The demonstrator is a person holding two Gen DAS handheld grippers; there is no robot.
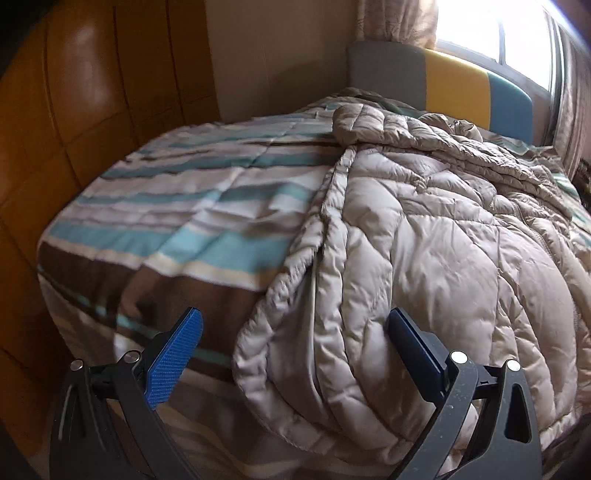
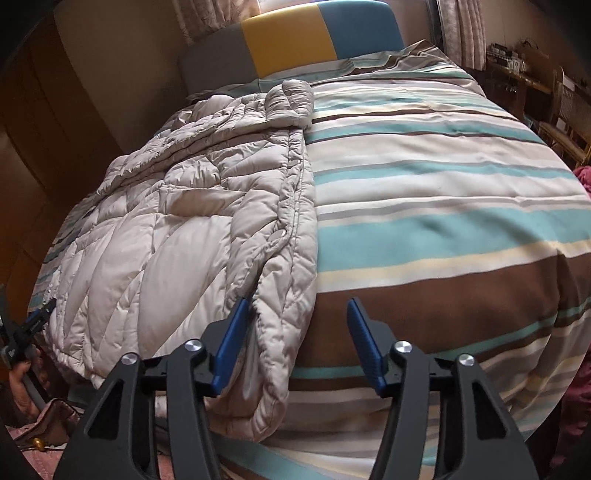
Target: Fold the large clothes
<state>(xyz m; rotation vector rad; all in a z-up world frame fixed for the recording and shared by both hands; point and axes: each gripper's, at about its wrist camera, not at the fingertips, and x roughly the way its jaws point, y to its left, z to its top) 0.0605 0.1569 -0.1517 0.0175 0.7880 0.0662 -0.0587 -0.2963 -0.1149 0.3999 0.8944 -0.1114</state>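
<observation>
1. A beige quilted puffer coat [image 1: 424, 236] is laid flat on a striped bedspread [image 1: 192, 206], hem toward the foot of the bed, collar end bunched up near the headboard [image 1: 458, 81]
2. In the right wrist view the coat [image 2: 177, 229] is seen on the left half of the bed, striped bedspread [image 2: 443, 206] bare on the right half
3. Left gripper [image 1: 295, 350] is held over the coat's near hem corner, jaws wide apart, nothing clamped; the coat's folded edge is seen between the blue pads [image 1: 173, 362], contact cannot be told
4. Right gripper [image 2: 295, 345] is held at the opposite hem corner, jaws partly apart; the coat's edge lies between them, just beside the left pad, not pinched
5. The left gripper [image 2: 37, 321] is also seen small at the far left edge of the right wrist view, near a hand [image 2: 22, 387]
6. A wooden wardrobe [image 1: 74, 110] is seen left of the bed, curtain [image 1: 399, 18] and window [image 1: 491, 29] behind the headboard
</observation>
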